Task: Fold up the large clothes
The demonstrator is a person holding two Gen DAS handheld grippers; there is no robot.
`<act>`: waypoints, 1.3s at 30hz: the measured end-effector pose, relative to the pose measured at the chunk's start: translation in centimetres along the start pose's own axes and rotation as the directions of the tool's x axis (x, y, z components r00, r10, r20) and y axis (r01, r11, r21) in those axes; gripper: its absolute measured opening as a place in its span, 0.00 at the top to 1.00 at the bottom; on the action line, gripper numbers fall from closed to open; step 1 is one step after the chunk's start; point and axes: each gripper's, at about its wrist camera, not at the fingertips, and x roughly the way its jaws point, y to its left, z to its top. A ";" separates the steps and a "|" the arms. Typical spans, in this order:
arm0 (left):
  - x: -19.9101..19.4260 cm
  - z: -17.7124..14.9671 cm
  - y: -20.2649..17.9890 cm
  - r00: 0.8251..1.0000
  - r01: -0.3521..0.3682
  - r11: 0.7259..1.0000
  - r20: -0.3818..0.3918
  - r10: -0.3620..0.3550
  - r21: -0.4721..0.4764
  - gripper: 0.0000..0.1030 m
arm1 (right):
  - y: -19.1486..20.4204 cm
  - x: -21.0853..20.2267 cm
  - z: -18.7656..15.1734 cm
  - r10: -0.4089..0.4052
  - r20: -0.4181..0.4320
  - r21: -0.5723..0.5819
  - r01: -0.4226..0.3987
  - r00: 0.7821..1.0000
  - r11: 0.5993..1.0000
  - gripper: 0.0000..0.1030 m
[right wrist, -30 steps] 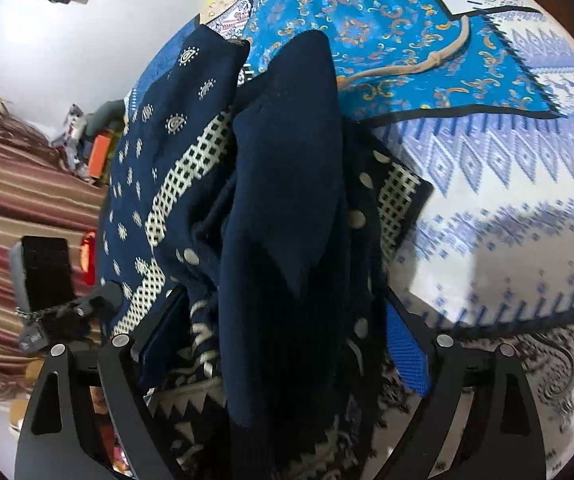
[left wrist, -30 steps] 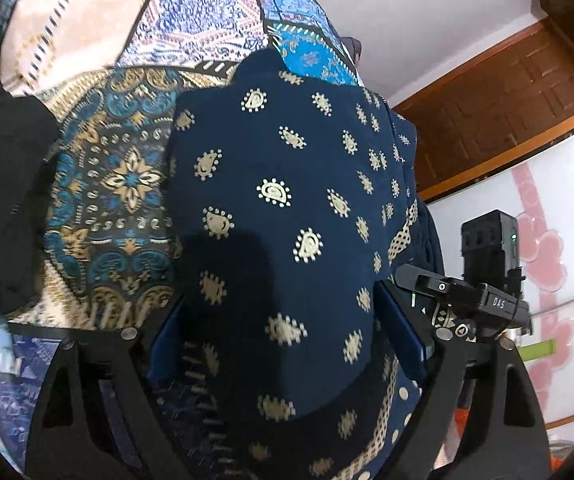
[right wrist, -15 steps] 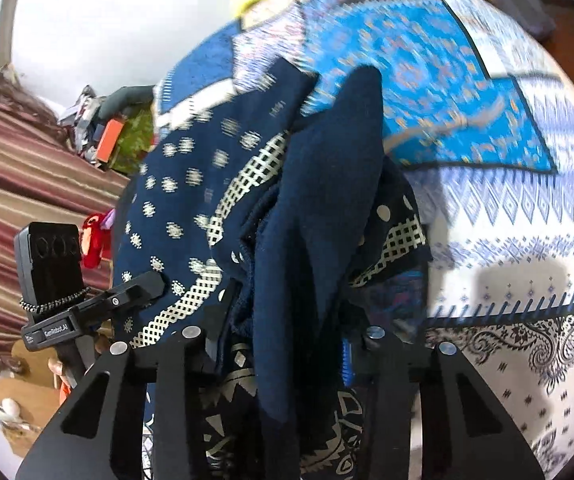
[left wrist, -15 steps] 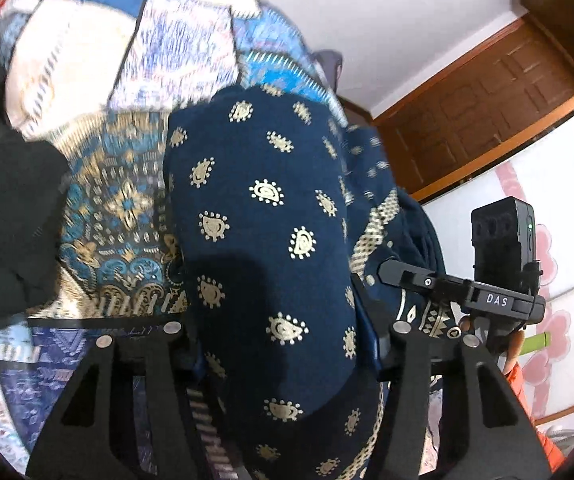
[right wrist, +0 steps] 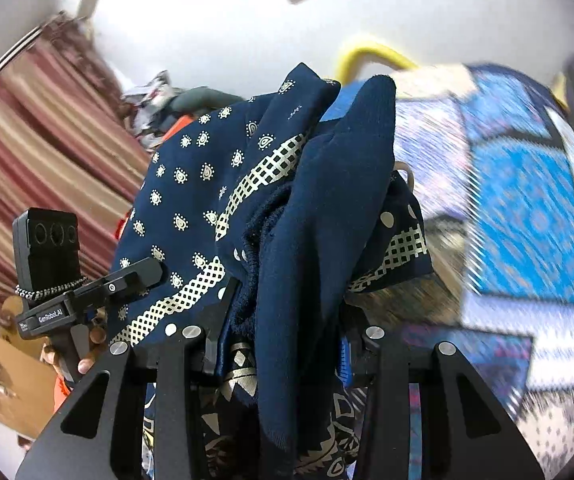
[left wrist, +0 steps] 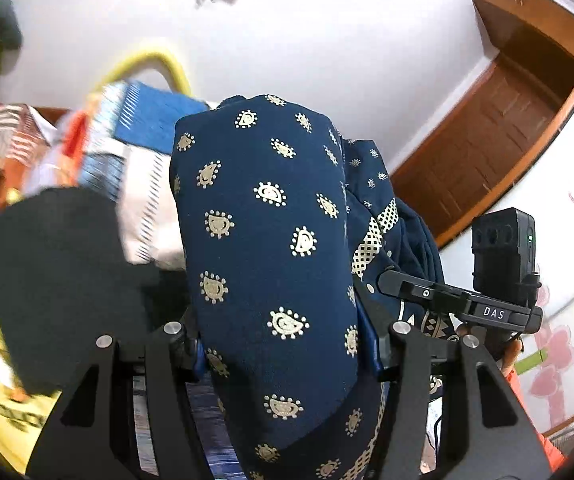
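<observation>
A large navy garment with gold paisley motifs and a cream checked band hangs in the air between both grippers. In the left wrist view my left gripper is shut on a thick fold of it, blue pads pressed into the cloth. In the right wrist view my right gripper is shut on a bunched part with a plain navy layer draped over it. Each gripper sees the other close beside it, held by a hand. The fingertips are buried in cloth.
The bed with a blue patchwork cover lies below and to the right. A black cloth lies on the left. A yellow tube, a white wall, a wooden door and a striped curtain surround the bed.
Both grippers went from wide open around the garment to shut on it. They then rose with it off the bed, so the wall now fills the top of both views.
</observation>
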 end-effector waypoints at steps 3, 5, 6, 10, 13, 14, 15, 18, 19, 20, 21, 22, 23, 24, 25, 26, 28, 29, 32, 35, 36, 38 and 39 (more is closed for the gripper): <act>-2.5 1.4 3.3 0.999 -0.033 0.999 0.036 0.034 -0.019 0.45 | 1.8 2.5 1.3 0.028 -0.009 -0.027 -0.029 1.000 0.999 0.65; -3.3 1.9 5.5 0.997 -0.055 0.998 0.048 0.057 -0.039 0.45 | 2.7 4.8 1.5 0.044 -0.022 -0.039 -0.045 0.999 0.998 0.65; -3.5 2.2 7.0 0.996 -0.074 0.996 0.047 0.076 -0.050 0.45 | 3.1 6.2 1.7 0.051 -0.030 -0.042 -0.053 0.998 0.998 0.65; -3.3 2.5 12.6 0.989 -0.141 0.985 0.027 0.145 -0.099 0.45 | 4.2 13.1 2.1 0.066 -0.100 -0.051 -0.071 0.993 0.996 0.65; -2.1 2.0 16.7 0.981 -0.189 0.971 0.006 0.192 -0.148 0.45 | 4.3 17.8 2.0 0.064 -0.142 -0.051 -0.072 0.988 0.996 0.65; -1.8 1.8 18.5 0.977 -0.212 0.961 -0.001 0.215 -0.175 0.45 | 4.2 19.6 1.7 0.063 -0.158 -0.051 -0.072 0.986 0.996 0.65; -1.0 1.4 20.6 0.970 -0.240 0.948 -0.013 0.243 -0.209 0.45 | 4.0 21.0 1.6 0.058 -0.171 -0.047 -0.067 0.984 0.997 0.65; 1.6 0.1 25.4 0.951 -0.310 0.911 -0.086 0.298 -0.273 0.44 | 2.7 25.7 0.5 0.006 -0.216 -0.022 -0.011 0.976 1.000 0.65; 2.0 -0.5 26.6 0.948 -0.319 0.905 -0.096 0.305 -0.281 0.42 | 1.9 27.1 -0.1 -0.023 -0.228 -0.023 0.018 0.973 1.000 0.62; 2.7 -1.0 27.8 0.947 -0.321 0.901 -0.097 0.306 -0.294 0.40 | 1.6 27.7 -0.2 -0.030 -0.239 -0.023 0.025 0.970 0.999 0.57; 3.0 -1.3 28.6 0.951 -0.308 0.903 -0.087 0.296 -0.300 0.37 | 0.9 28.1 -0.6 -0.038 -0.250 -0.024 0.033 0.968 0.999 0.54; 3.2 -1.5 28.9 0.955 -0.298 0.907 -0.082 0.287 -0.298 0.36 | 0.4 28.0 -0.7 -0.033 -0.252 -0.014 0.030 0.967 0.999 0.50; 3.2 -1.6 28.9 0.955 -0.295 0.911 -0.077 0.285 -0.288 0.33 | 0.0 27.7 -0.6 -0.021 -0.259 -0.003 0.021 0.966 1.000 0.49; 3.3 -1.7 28.6 0.952 -0.306 0.915 -0.074 0.297 -0.264 0.31 | -0.3 27.5 -0.4 -0.014 -0.269 0.002 0.015 0.963 1.000 0.49; 3.3 -1.7 28.4 0.947 -0.320 0.915 -0.075 0.311 -0.246 0.30 | -0.7 27.0 -0.4 -0.017 -0.285 0.001 0.018 0.958 1.000 0.47; 3.3 -1.7 27.9 0.937 -0.350 0.911 -0.078 0.341 -0.217 0.27 | -0.6 26.1 -0.3 -0.028 -0.293 -0.002 0.029 0.956 1.000 0.45; 3.3 -1.7 26.9 0.922 -0.388 0.904 -0.083 0.379 -0.181 0.26 | -0.2 24.3 -0.5 -0.068 -0.295 -0.028 0.062 0.953 0.998 0.44; 3.0 -1.7 26.2 0.918 -0.397 0.901 -0.086 0.388 -0.173 0.26 | 0.0 23.5 -0.5 -0.095 -0.287 -0.047 0.085 0.953 0.995 0.44; 1.6 -2.1 23.8 0.896 -0.445 0.885 -0.077 0.438 -0.135 0.26 | 1.3 20.5 -1.0 -0.194 -0.237 -0.138 0.165 0.952 0.977 0.43; -0.5 -3.2 21.1 0.874 -0.486 0.870 -0.052 0.483 -0.083 0.26 | 2.7 16.8 -1.7 -0.257 -0.161 -0.211 0.221 0.953 0.952 0.43; -1.5 -3.7 19.9 0.868 -0.497 0.866 -0.037 0.495 -0.065 0.26 | 3.3 15.7 -1.9 -0.257 -0.140 -0.219 0.223 0.956 0.950 0.43; -3.4 -4.6 17.6 0.860 -0.509 0.860 -0.001 0.510 -0.044 0.26 | 4.8 12.5 -2.5 -0.247 -0.085 -0.234 0.221 0.965 0.947 0.43; -4.7 -5.1 16.0 0.859 -0.510 0.860 0.025 0.511 -0.035 0.26 | 5.4 11.3 -2.6 -0.245 -0.060 -0.240 0.224 0.968 0.945 0.43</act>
